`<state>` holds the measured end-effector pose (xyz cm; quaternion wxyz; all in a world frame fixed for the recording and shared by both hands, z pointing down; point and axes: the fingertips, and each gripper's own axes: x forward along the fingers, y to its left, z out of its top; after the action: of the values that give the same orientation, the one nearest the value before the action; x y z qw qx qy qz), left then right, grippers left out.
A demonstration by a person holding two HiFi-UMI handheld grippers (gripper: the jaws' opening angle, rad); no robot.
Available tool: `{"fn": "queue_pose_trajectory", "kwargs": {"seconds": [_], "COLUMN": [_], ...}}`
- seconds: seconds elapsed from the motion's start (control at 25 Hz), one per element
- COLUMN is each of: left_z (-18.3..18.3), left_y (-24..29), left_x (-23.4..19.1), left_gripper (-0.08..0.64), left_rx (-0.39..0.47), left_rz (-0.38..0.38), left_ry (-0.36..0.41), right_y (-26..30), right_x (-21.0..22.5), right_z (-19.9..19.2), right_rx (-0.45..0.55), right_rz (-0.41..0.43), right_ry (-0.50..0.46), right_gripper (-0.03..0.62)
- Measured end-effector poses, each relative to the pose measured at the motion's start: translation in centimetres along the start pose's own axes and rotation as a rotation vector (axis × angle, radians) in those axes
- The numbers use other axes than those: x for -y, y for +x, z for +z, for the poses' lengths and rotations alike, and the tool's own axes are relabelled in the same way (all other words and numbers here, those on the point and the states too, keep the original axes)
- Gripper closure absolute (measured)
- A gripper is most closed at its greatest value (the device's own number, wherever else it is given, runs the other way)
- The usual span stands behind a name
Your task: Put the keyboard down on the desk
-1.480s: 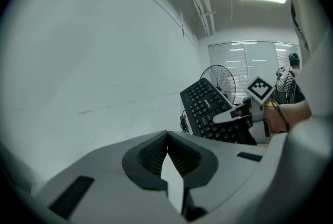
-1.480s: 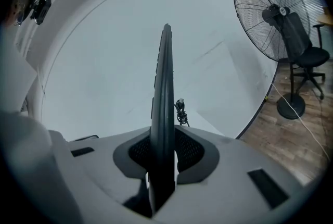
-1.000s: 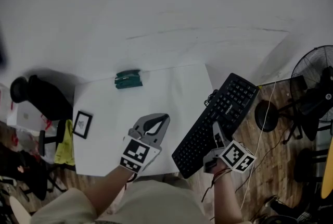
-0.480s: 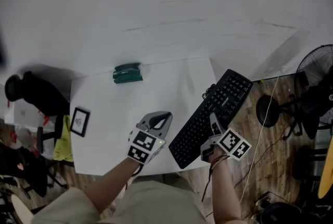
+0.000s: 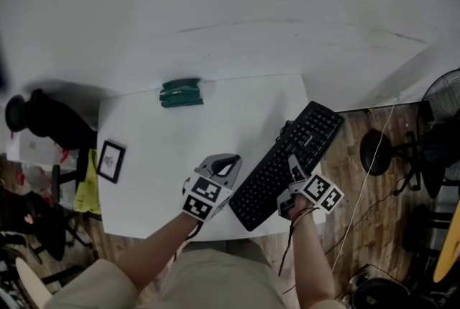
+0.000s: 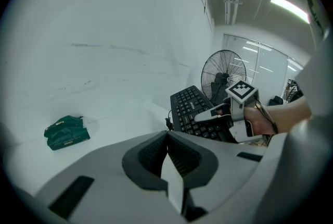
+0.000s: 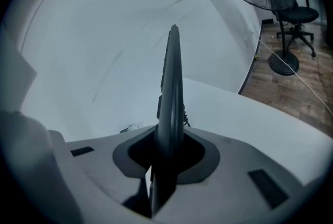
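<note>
The black keyboard (image 5: 316, 129) is held slantwise over the right part of the white desk (image 5: 158, 149), its far end past the desk's right edge. My right gripper (image 5: 292, 165) is shut on the keyboard's long edge near the middle. In the right gripper view the keyboard (image 7: 171, 77) stands edge-on between the jaws of the right gripper (image 7: 169, 139). I cannot tell whether the keyboard touches the desk. My left gripper (image 5: 231, 158) hovers over the desk just left of the keyboard, shut and empty. The left gripper view shows the left gripper (image 6: 167, 137), the keyboard (image 6: 190, 106) and the right gripper (image 6: 205, 116).
A green packet (image 5: 181, 93) lies at the desk's far edge. A small framed picture (image 5: 110, 160) sits near the left edge. A black chair (image 5: 50, 121) stands to the left. On the wooden floor to the right are a round stand base (image 5: 375, 149), a fan (image 5: 444, 92) and cables.
The right gripper has carried the keyboard leftwards, so more of it is over the desk. The left gripper has shifted slightly right, staying shut and empty.
</note>
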<state>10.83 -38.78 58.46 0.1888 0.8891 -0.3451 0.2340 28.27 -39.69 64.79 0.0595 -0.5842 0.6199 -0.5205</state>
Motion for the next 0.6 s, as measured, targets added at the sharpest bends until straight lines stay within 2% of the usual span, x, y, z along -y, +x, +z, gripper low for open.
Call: {"fn": "queue_pose_trajectory", "kwargs": {"seconds": [0.24, 0.52, 0.6], "left_z": [-2.8, -4.8, -5.2], "left_y": [0.6, 0.7, 0.6], "left_x": [-0.7, -1.6, -1.6], "left_gripper": [0.538, 0.538, 0.538], "left_rx": [-0.056, -0.087, -0.094], "left_rz": [-0.004, 0.006, 0.005], "left_ry": [-0.031, -0.070, -0.077], "right_y": [1.9, 4.7, 5.3], "right_x": [1.0, 1.8, 1.9], "right_z": [-1.2, -2.7, -3.2], "right_rx": [-0.028, -0.085, -0.117], "right_rz": [-0.017, -0.054, -0.059], "right_ry": [0.015, -0.077, -0.129], "right_gripper": [0.488, 0.446, 0.424]}}
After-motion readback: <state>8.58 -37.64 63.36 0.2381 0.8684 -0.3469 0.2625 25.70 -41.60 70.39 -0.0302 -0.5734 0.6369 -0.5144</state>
